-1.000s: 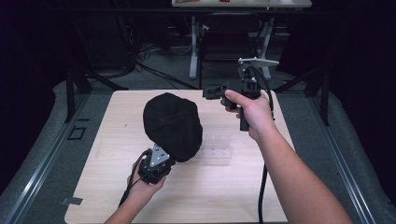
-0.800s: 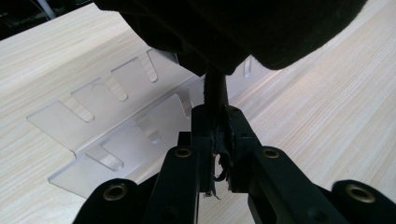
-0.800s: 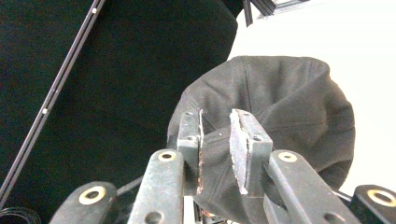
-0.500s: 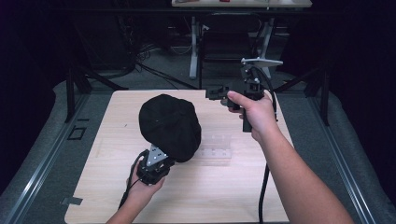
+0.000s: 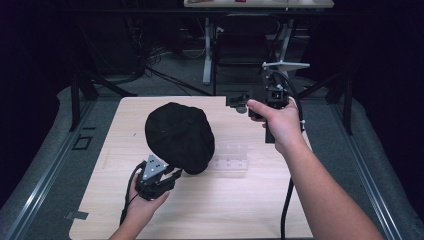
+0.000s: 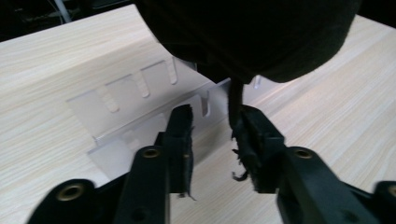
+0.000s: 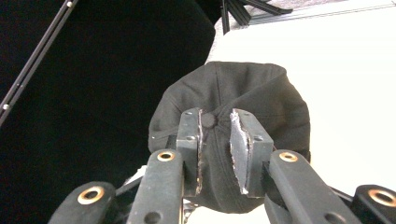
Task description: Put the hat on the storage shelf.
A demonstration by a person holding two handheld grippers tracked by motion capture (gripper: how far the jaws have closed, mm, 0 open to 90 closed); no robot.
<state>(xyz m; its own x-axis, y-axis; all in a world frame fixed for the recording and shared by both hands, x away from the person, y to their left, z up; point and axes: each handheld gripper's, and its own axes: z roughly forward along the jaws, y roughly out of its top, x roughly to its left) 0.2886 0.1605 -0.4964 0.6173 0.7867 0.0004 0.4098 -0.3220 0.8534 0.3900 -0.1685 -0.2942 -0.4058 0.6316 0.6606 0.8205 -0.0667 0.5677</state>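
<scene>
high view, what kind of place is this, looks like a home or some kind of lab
Most likely a lab or recording workspace, not a home. A bare wooden table stands in a dark room, with loose cables on the floor behind it and metal rails alongside. Only a black cap and a clear plastic stand are on it.

The high view looks forward and down over the table. The left gripper view sits low and close, facing the black cap above a clear plastic rack. The right gripper view looks from farther off at the cap.
</scene>
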